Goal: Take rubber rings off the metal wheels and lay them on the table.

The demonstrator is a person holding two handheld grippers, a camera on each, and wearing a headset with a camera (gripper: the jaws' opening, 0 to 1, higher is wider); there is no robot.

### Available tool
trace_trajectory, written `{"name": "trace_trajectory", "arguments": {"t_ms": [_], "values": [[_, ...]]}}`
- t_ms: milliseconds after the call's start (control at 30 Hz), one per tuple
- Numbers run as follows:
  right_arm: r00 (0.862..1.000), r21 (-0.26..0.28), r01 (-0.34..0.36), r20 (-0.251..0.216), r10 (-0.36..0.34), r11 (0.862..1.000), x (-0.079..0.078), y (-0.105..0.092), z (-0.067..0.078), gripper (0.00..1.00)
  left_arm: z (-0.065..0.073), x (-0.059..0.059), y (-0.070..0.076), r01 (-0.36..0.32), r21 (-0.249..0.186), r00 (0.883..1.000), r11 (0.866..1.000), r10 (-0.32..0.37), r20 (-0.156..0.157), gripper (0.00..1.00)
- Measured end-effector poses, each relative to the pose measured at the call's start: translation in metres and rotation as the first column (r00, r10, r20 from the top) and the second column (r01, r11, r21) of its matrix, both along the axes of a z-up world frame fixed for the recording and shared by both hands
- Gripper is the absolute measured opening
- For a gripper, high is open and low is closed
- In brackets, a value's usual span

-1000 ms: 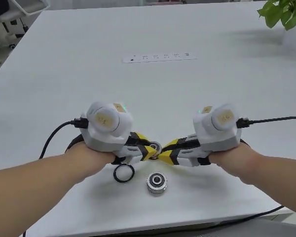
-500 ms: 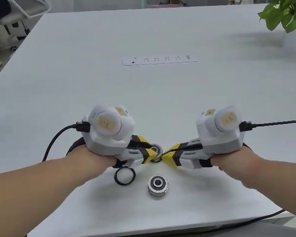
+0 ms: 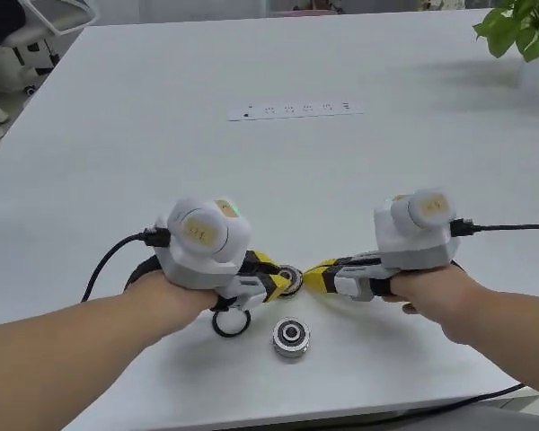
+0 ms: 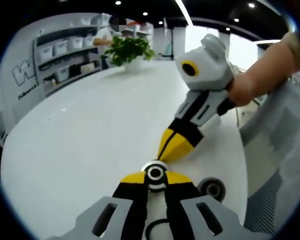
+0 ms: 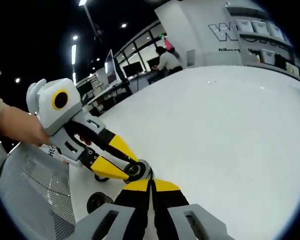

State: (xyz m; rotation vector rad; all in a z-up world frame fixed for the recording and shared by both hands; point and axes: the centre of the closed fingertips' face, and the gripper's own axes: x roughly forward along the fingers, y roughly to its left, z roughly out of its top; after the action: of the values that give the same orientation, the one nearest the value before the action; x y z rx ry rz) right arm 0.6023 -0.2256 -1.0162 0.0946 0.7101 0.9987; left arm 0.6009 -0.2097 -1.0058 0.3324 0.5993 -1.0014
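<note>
- Closest to the near edge of the surface [image 3: 117,162], a loose wheel [image 3: 290,337] of metal lies flat with its dark hub facing up. In the left gripper view it sits just right of that tool's jaws.
- Just left of it and slightly further in, a black rubber ring [image 3: 229,322] lies flat on the surface, partly tucked under the body of the left tool.
- The left tool [image 3: 279,284] has its yellow-tipped jaws clamped on a second wheel — the held wheel [image 3: 292,278] — whose round face looks straight into the left gripper view.
- The right tool [image 3: 313,273] has its jaws pressed together. Their tips point at the held wheel and sit just beside its rim — whether they pinch anything between them cannot be told.
- Well beyond both tools, a white power strip [image 3: 295,110] lies flat, parallel to the far edge.
- At the far right corner are the leaves of a green plant [image 3: 519,25].
</note>
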Motion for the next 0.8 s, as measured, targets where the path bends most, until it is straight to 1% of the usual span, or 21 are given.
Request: {"name": "trace_trajectory", "arguments": {"t_ms": [33, 100, 133, 300, 367, 467, 567, 667, 733, 800], "values": [[1.000, 0.010, 0.007, -0.007, -0.007, 1.000, 0.000, 0.001, 0.001, 0.00, 0.000, 0.000, 0.000, -0.002, 0.001, 1.000, 1.000, 0.002, -0.001, 0.13], [0.999, 0.050, 0.032, -0.025, -0.031, 0.998, -0.001, 0.003, 0.006, 0.00, 0.000, 0.000, 0.000, -0.006, 0.003, 1.000, 1.000, 0.006, -0.002, 0.13], [0.999, 0.056, 0.037, -0.031, -0.035, 0.998, -0.002, 0.003, 0.007, 0.00, 0.000, 0.000, 0.000, -0.010, 0.005, 1.000, 1.000, 0.010, -0.001, 0.13], [0.999, 0.069, 0.025, -0.028, -0.024, 0.997, -0.006, 0.008, 0.012, 0.00, -0.001, -0.001, -0.001, -0.015, 0.016, 1.000, 1.000, 0.015, 0.002, 0.13], [1.000, 0.058, 0.022, -0.023, -0.020, 0.998, -0.006, 0.007, 0.012, 0.00, -0.001, -0.001, 0.000, -0.014, 0.023, 1.000, 1.000, 0.014, 0.006, 0.12], [0.999, 0.060, 0.025, -0.027, -0.023, 0.998, -0.005, 0.006, 0.013, 0.00, -0.001, -0.001, 0.000, -0.014, 0.033, 1.000, 0.999, 0.013, 0.009, 0.12], [1.000, 0.056, 0.015, -0.021, -0.014, 0.998, -0.006, 0.007, 0.014, 0.00, -0.001, -0.001, 0.000, -0.017, 0.035, 1.000, 0.999, 0.016, 0.010, 0.12], [1.000, 0.069, 0.002, -0.024, 0.000, 0.998, -0.008, 0.010, 0.016, 0.00, -0.001, -0.001, 0.000, -0.018, 0.038, 1.000, 0.999, 0.018, 0.010, 0.12], [1.000, 0.069, -0.008, -0.019, 0.010, 0.998, -0.009, 0.014, 0.017, 0.00, -0.001, -0.001, 0.000, -0.018, 0.040, 1.000, 0.999, 0.018, 0.011, 0.12], [1.000, 0.069, -0.017, -0.019, 0.018, 0.997, -0.009, 0.013, 0.016, 0.00, -0.001, -0.001, 0.000, -0.018, 0.041, 1.000, 0.999, 0.018, 0.011, 0.12]]}}
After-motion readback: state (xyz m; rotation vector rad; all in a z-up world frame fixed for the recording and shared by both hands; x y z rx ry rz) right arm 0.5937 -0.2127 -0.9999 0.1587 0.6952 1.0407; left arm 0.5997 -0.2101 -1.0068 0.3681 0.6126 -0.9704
